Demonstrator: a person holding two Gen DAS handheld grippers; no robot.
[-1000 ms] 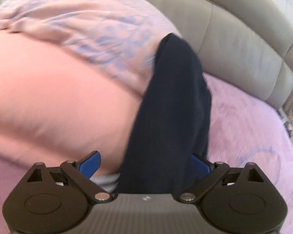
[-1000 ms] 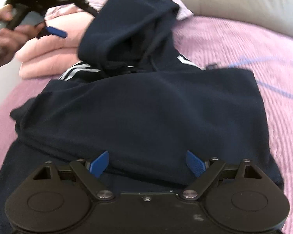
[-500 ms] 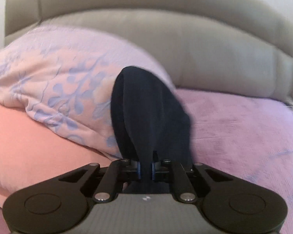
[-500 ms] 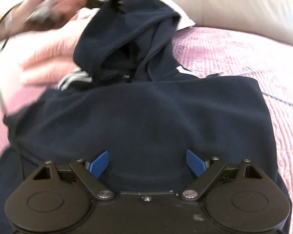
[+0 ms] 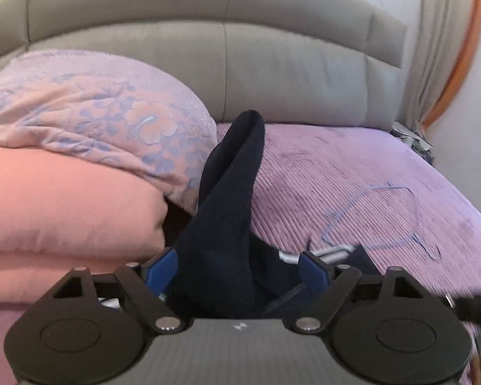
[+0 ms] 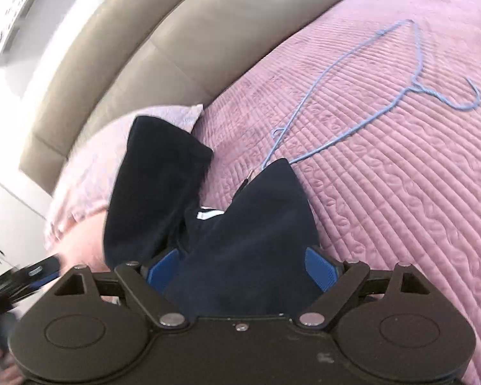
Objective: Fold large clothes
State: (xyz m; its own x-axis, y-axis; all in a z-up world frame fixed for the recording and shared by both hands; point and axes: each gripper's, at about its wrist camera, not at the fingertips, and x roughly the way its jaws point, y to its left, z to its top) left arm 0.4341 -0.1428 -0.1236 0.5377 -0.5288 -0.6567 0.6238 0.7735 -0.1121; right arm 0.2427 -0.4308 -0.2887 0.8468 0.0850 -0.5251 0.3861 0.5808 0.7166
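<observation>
The navy hoodie is lying on the purple bedspread, its hood standing up against the floral pillow. The left gripper is reaching level toward the headboard, fingers wide around the hood. The right gripper is tilting over the hoodie, fingers wide, fabric between them. A blue hanger is lying nearby.

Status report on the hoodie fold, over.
Left gripper open, hood standing between its fingers. Right gripper open around navy hoodie body. Blue wire hanger on the bedspread beside the hoodie, possibly in the way.
</observation>
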